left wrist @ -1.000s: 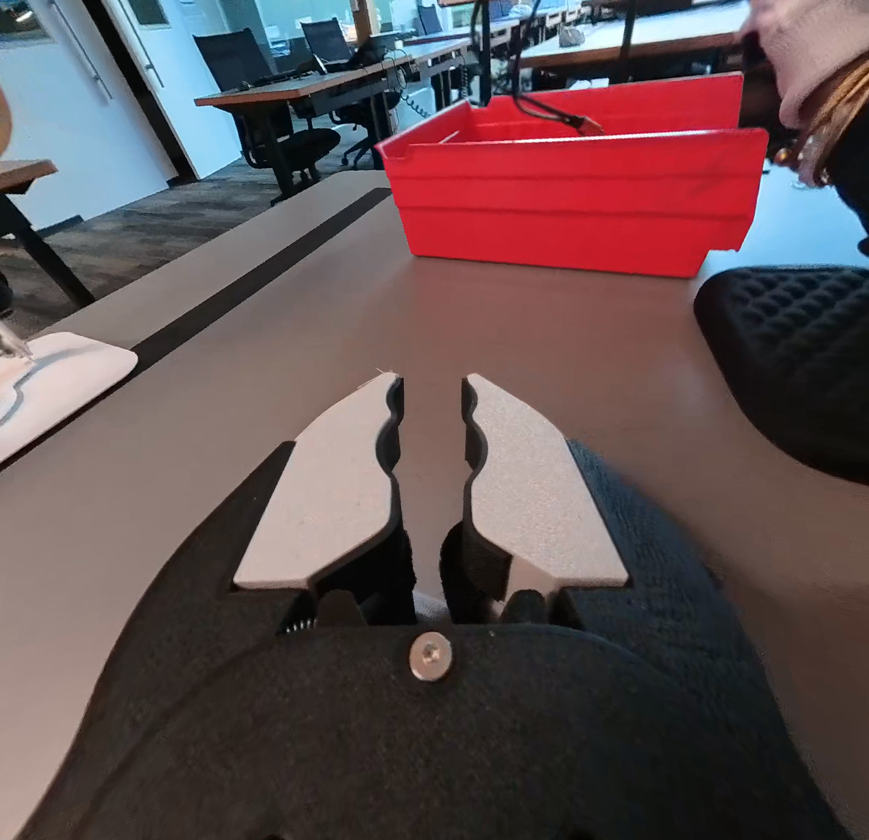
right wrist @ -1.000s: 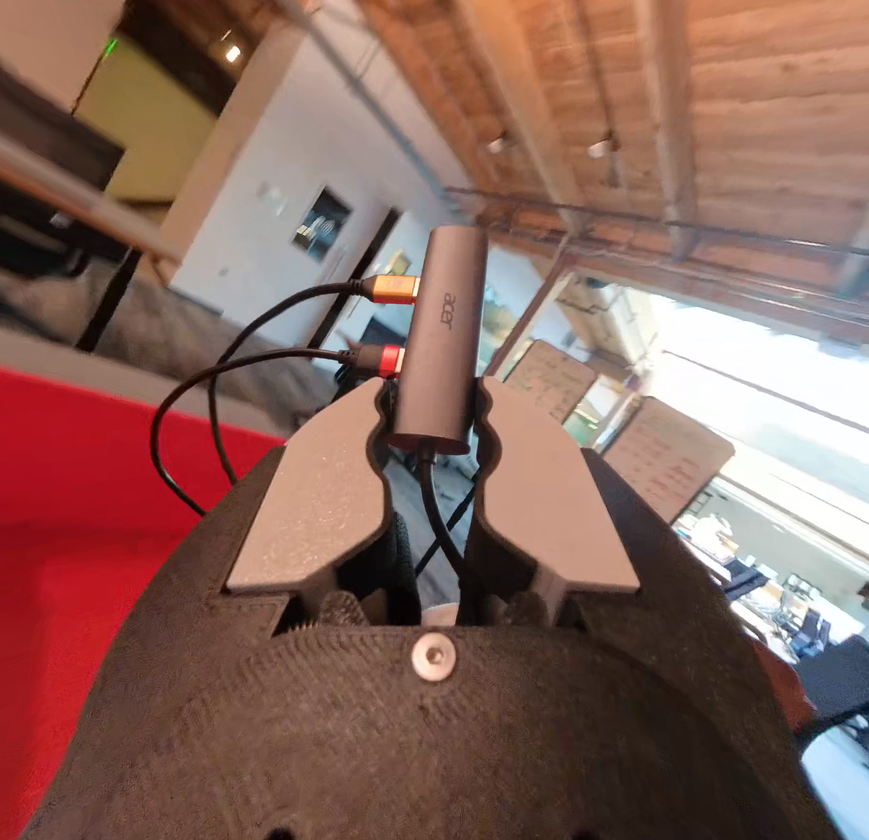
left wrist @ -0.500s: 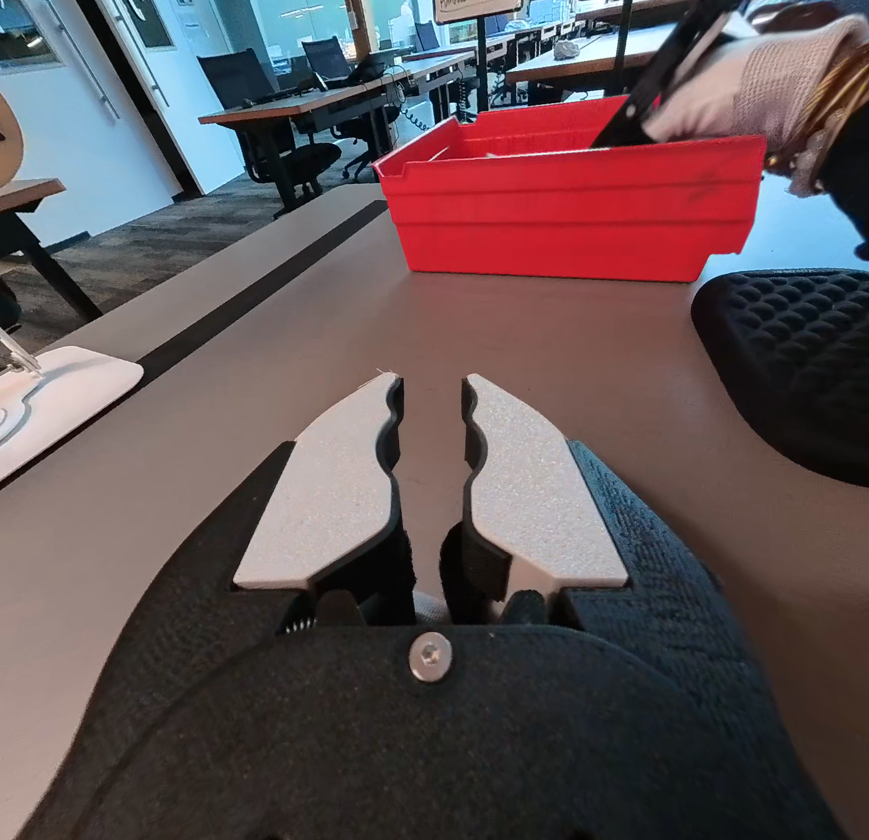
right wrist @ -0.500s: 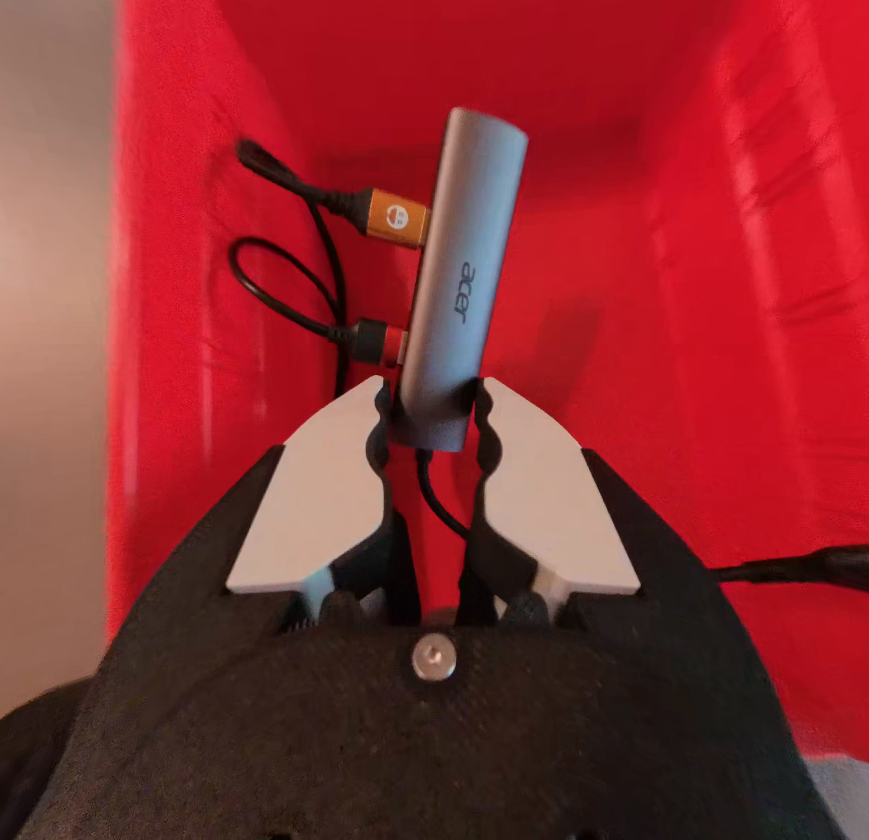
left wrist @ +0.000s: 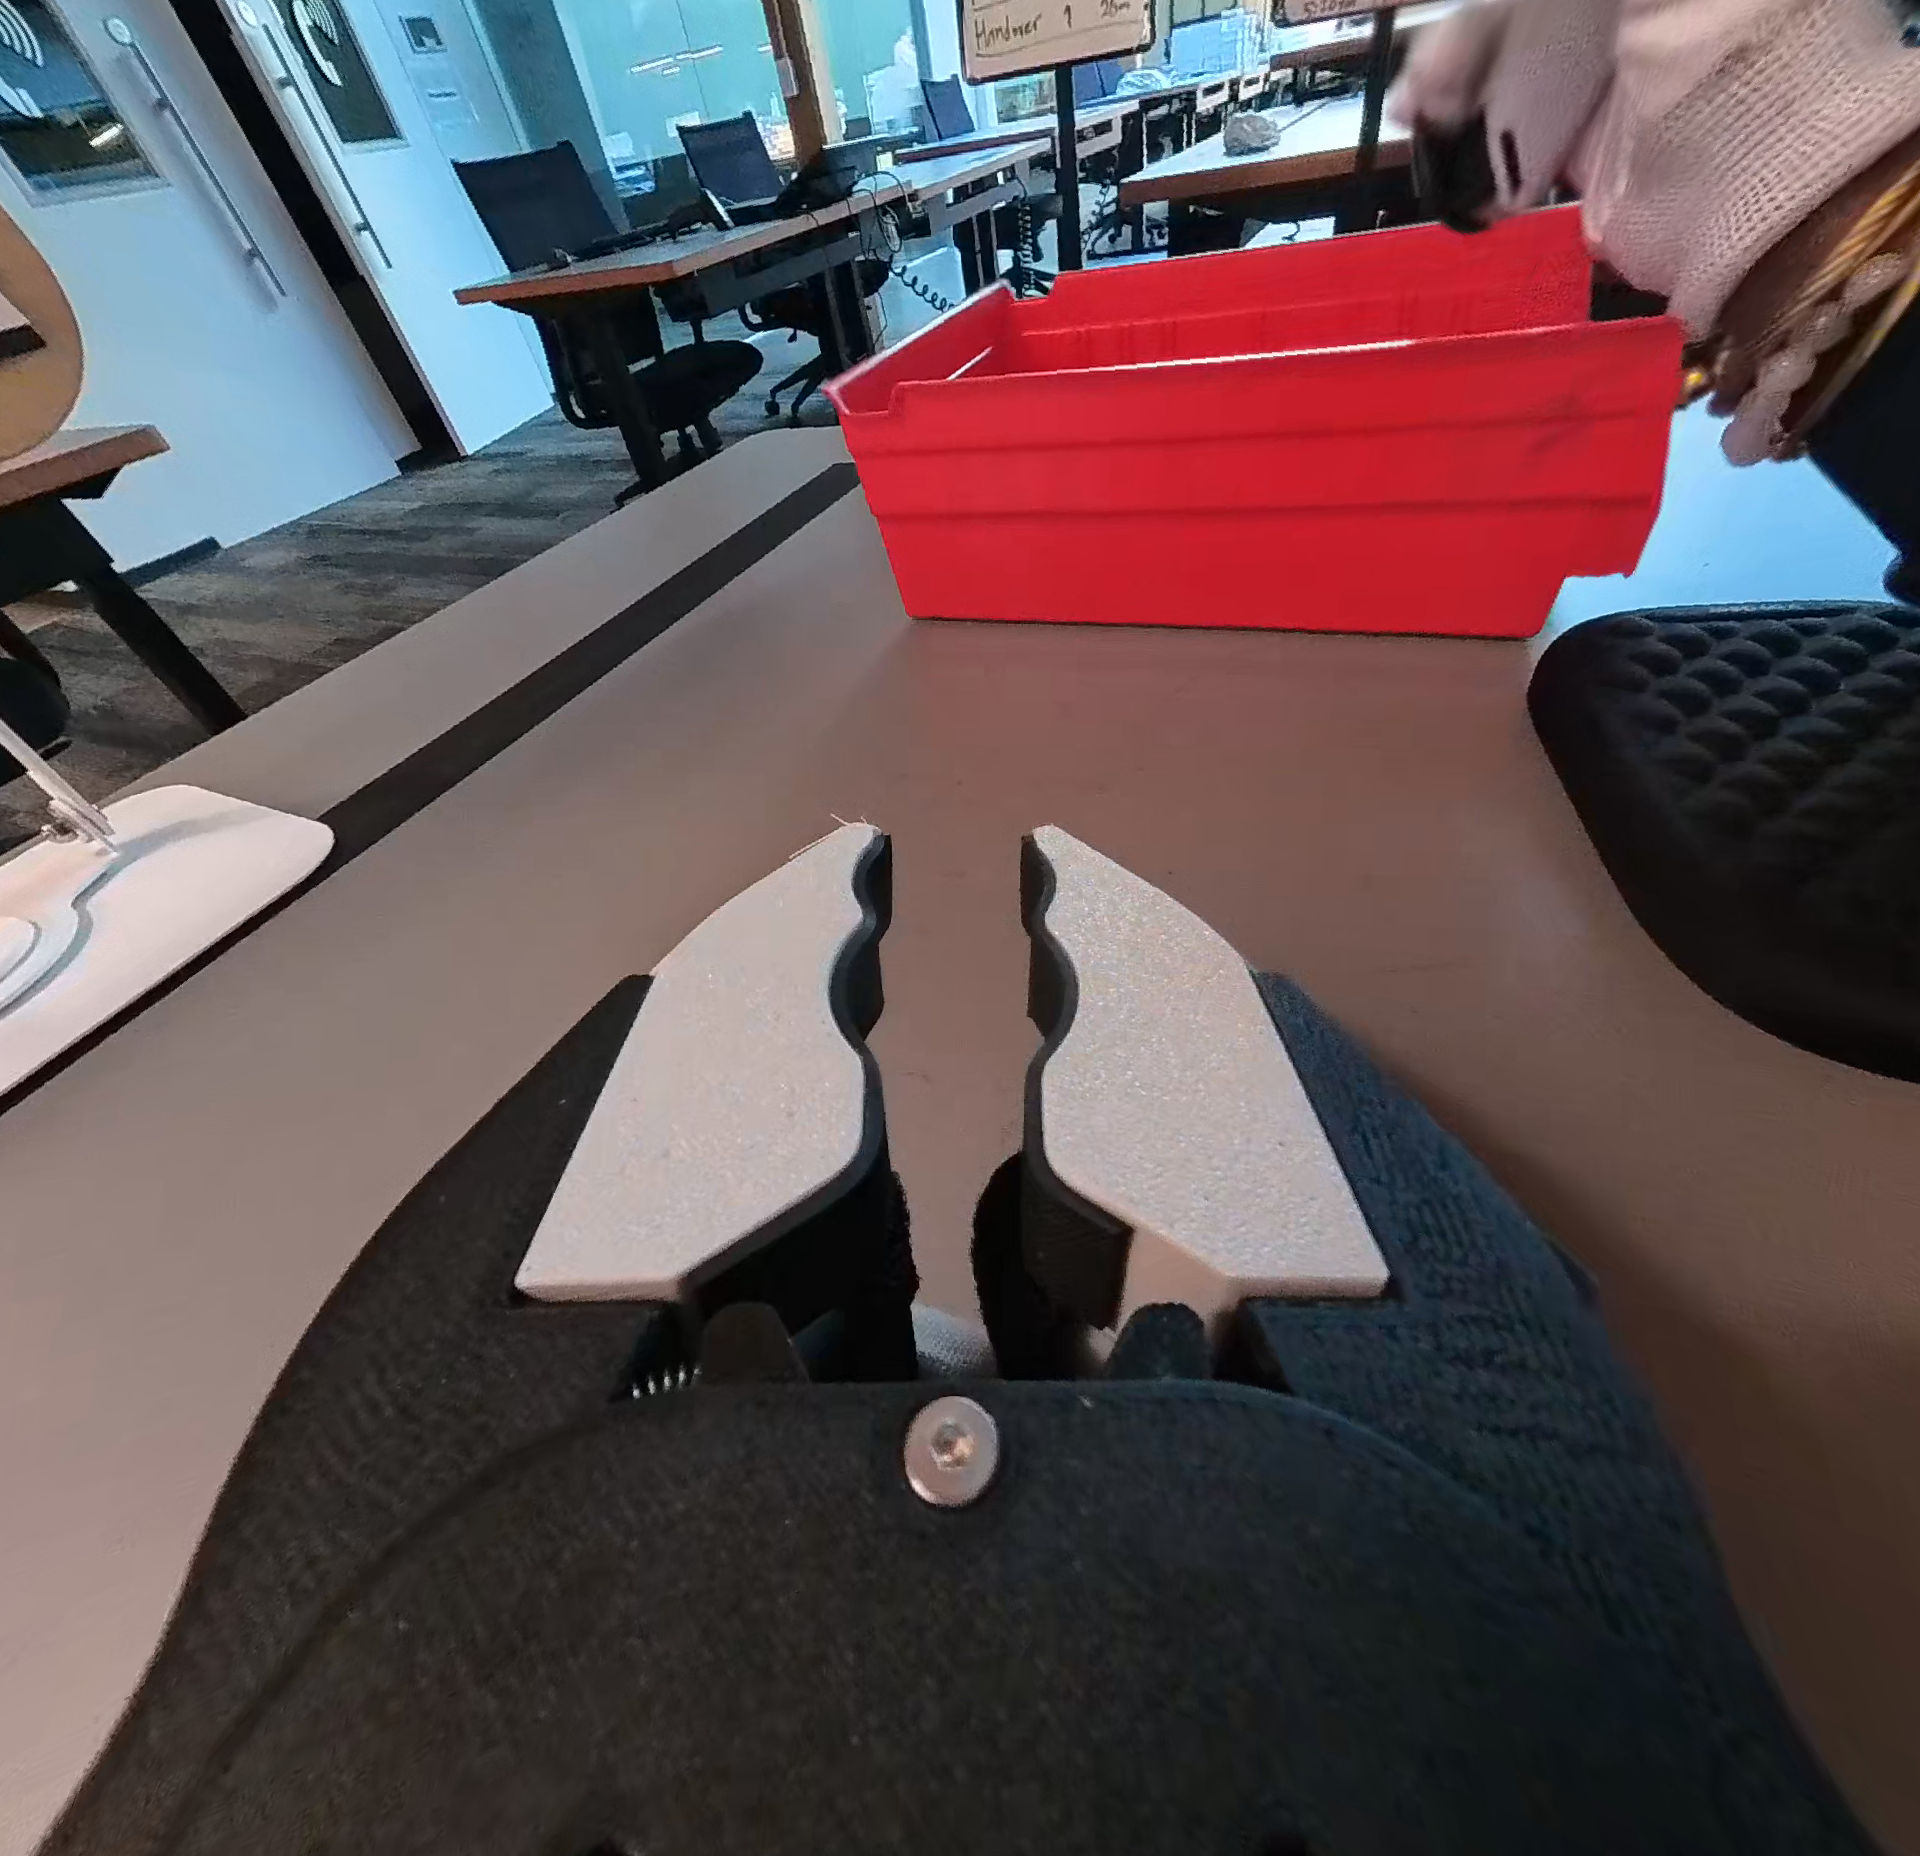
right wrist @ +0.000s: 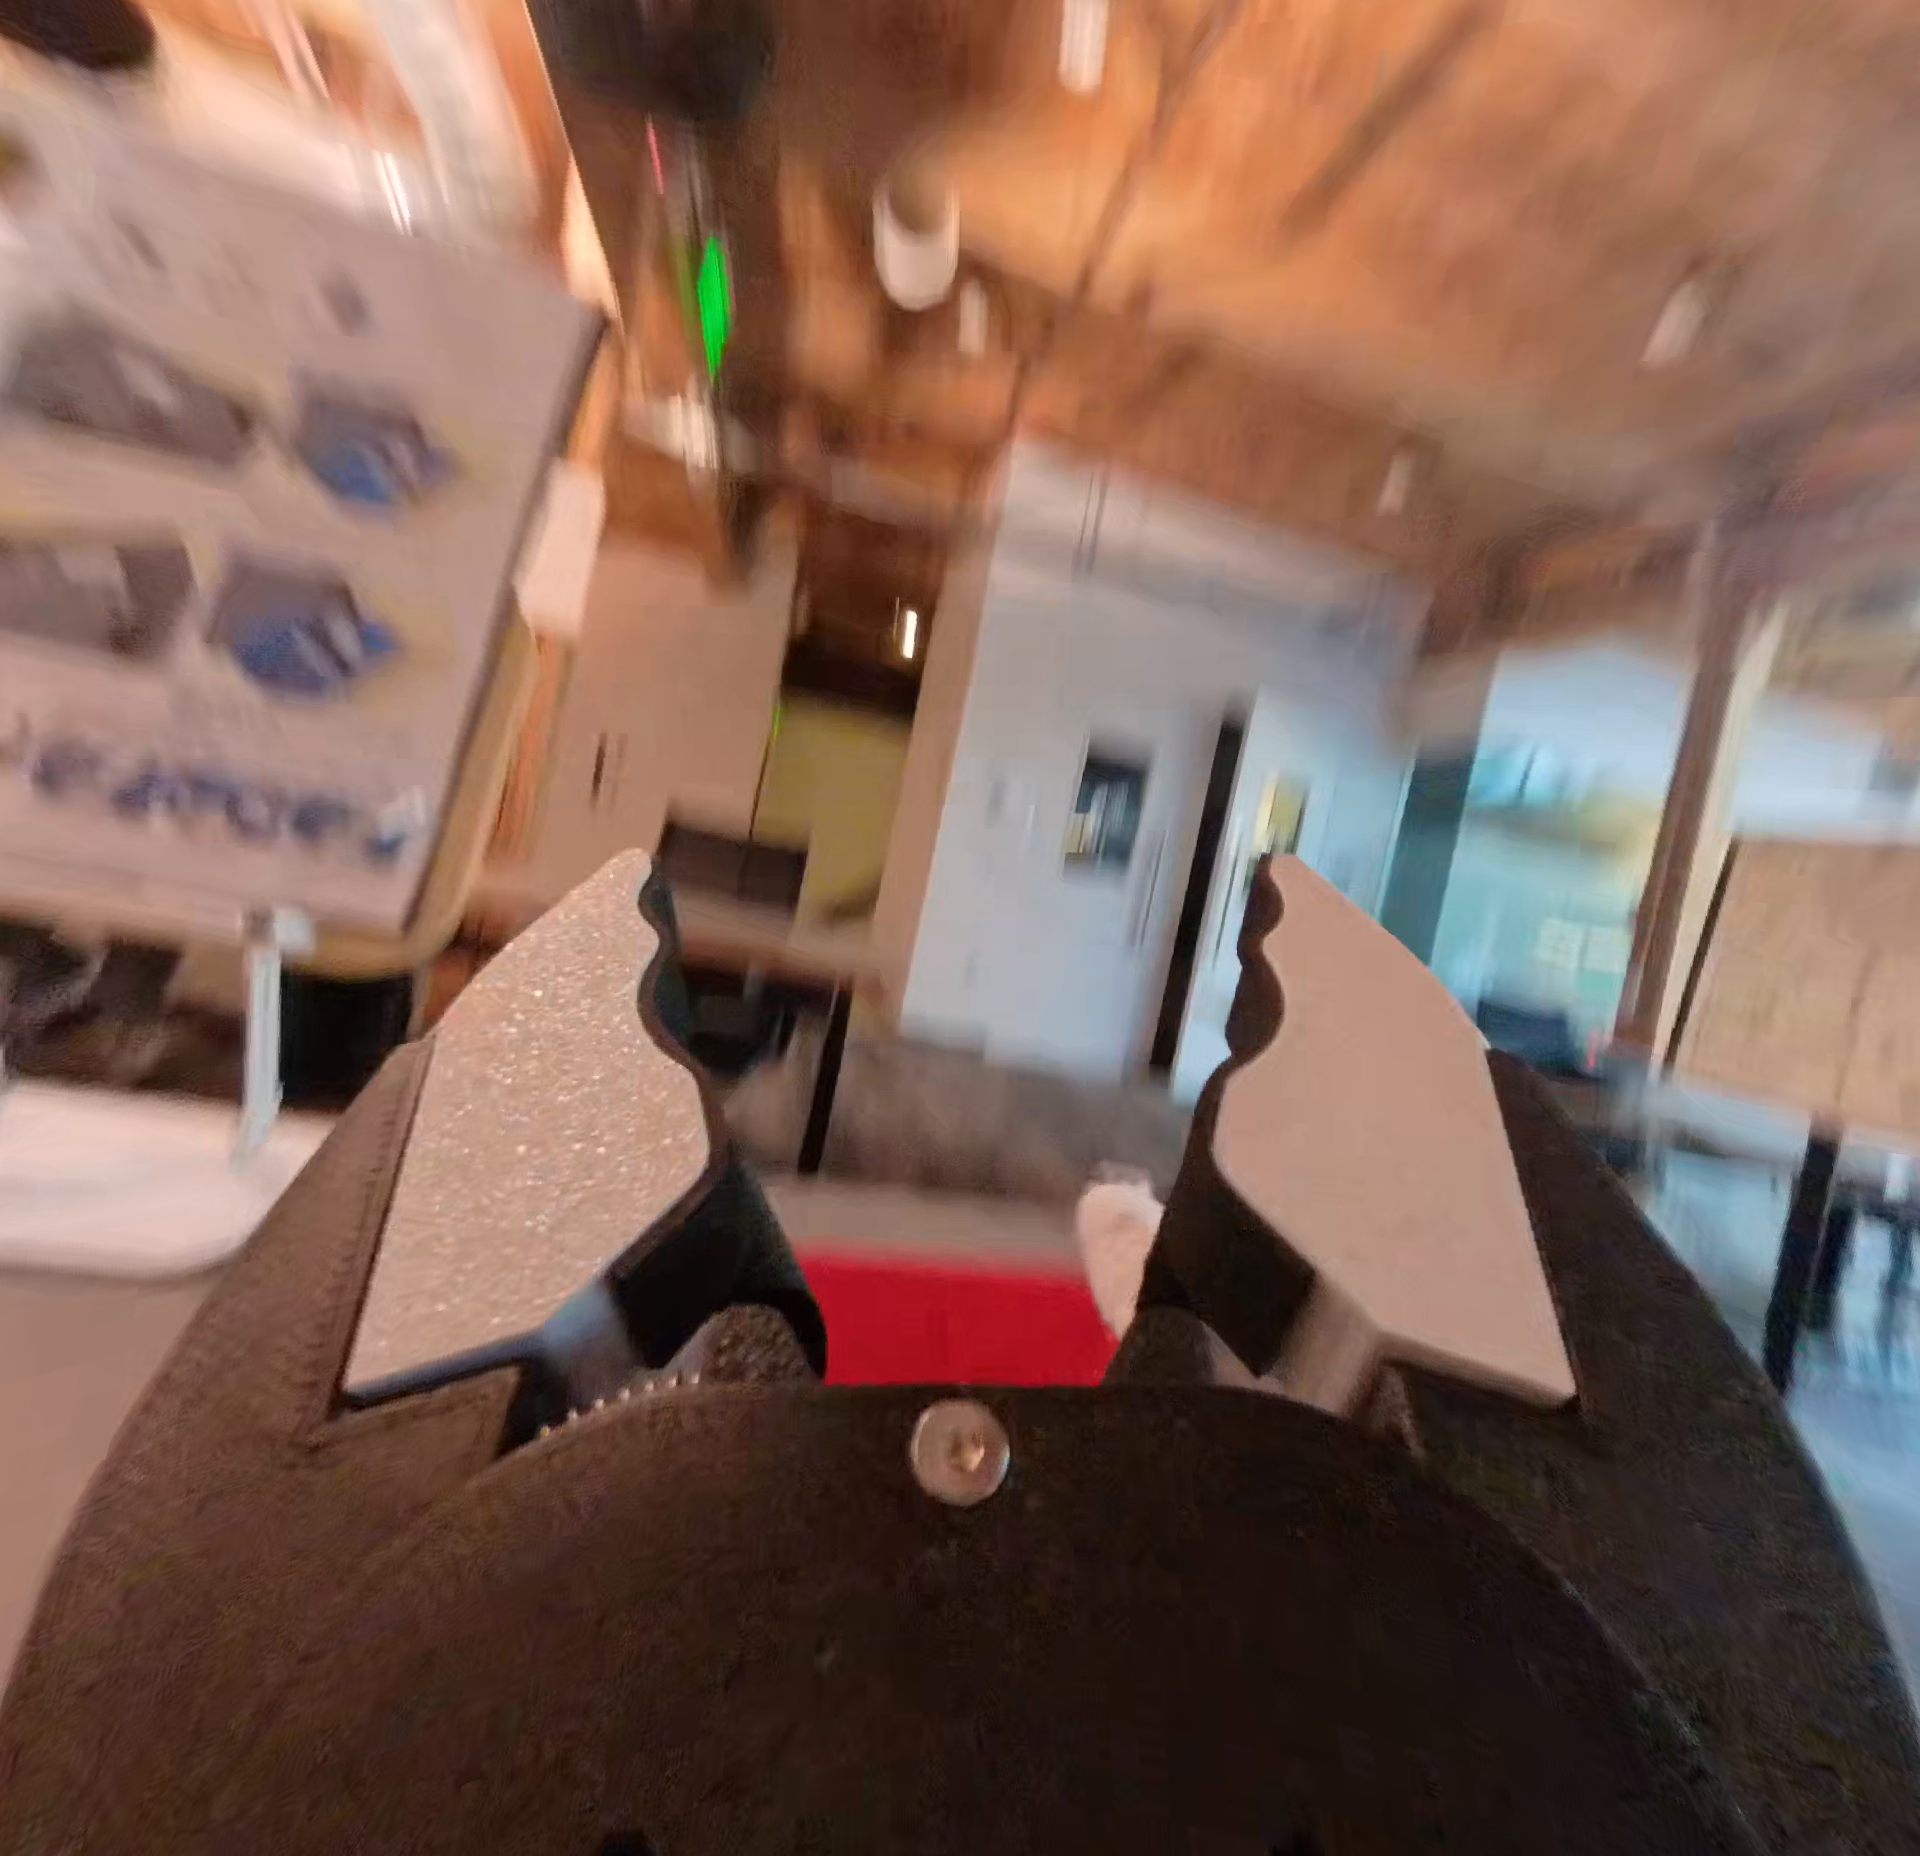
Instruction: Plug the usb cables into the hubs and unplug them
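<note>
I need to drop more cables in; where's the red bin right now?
In the left wrist view the red bin sits on the grey table, ahead and right of the left gripper.

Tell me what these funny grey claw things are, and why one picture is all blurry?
They are grabbing tools that a person holds, one in each hand. Each tool has two grey fingers and a small camera looking out along them, so each picture is what one tool sees.

In the left tool's picture, the left gripper rests low over a brown table. Its fingers have a narrow gap between them and hold nothing. Ahead stands a red plastic bin. Beside it lies a black bumpy pad. A gloved hand reaches above the bin.

The other picture is from the right gripper. It is blurry because that tool is moving fast. Its fingers are wide open and empty, pointing up at the room, with the red bin's edge below.
</note>
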{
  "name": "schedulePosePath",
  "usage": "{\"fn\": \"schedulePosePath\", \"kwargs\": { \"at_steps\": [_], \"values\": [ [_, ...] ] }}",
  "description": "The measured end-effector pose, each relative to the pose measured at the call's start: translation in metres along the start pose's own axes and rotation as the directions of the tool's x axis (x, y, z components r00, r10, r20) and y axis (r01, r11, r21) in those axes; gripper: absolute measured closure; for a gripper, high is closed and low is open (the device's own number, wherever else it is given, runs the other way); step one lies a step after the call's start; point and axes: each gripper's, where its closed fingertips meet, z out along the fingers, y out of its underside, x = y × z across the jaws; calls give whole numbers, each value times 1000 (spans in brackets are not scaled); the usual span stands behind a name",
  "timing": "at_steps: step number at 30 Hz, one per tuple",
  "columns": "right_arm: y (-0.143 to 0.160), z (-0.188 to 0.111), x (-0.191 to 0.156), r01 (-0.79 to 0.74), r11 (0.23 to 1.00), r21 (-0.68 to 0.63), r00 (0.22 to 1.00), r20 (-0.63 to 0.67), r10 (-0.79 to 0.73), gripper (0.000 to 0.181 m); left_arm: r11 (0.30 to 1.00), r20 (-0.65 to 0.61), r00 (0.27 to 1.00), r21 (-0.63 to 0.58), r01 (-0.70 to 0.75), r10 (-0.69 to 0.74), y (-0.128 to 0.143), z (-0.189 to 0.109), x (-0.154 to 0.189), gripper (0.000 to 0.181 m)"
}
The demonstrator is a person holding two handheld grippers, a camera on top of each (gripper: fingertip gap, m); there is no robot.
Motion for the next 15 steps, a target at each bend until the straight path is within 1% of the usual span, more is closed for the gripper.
{"fn": "schedulePosePath", "kwargs": {
  "at_steps": [1, 2, 3, 5, 6, 8, 9, 11, 13, 15],
  "values": [
    [-24, -6, -6, 31, 990, 139, 999, -13, -29, 78, 1000, 0, 1000, 0, 1, -1, 0, 0, 0, 158],
    [-44, -12, -15, 47, 967, 251, 999, -9, -46, 75, 1000, 0, 1000, -1, 2, -2, 0, 0, 0, 158],
    [-59, -17, -25, 44, 945, 323, 999, 8, -49, 67, 1000, -1, 1000, -2, 4, -4, 1, 0, 0, 158],
    [-84, -25, -48, 30, 909, 416, 998, 43, -53, 46, 1000, 1, 1000, -4, 4, -4, 1, 0, 0, 158],
    [-96, -31, -64, 34, 884, 465, 995, 70, -75, 42, 1000, 1, 1000, -3, 5, -5, 1, 0, 0, 158],
    [-116, -45, -97, 71, 835, 545, 983, 104, -152, 40, 1000, 4, 1000, 0, 5, -5, 1, 0, 0, 158],
    [-120, -51, -116, 93, 820, 564, 972, 126, -197, 41, 1000, 6, 1000, 3, 4, -4, 0, 0, -1, 158],
    [-118, -60, -156, 115, 810, 574, 944, 191, -269, 45, 1000, 18, 1000, 19, -6, 6, -3, -1, -2, 157],
    [-105, -65, -193, 53, 839, 541, 912, 317, -261, 47, 998, 44, 999, 59, -28, 25, -10, -5, -6, 155],
    [-82, -65, -225, 21, 894, 448, 872, 428, -236, 53, 993, 90, 995, 107, -56, 47, -20, -11, -13, 154]
  ]
}}
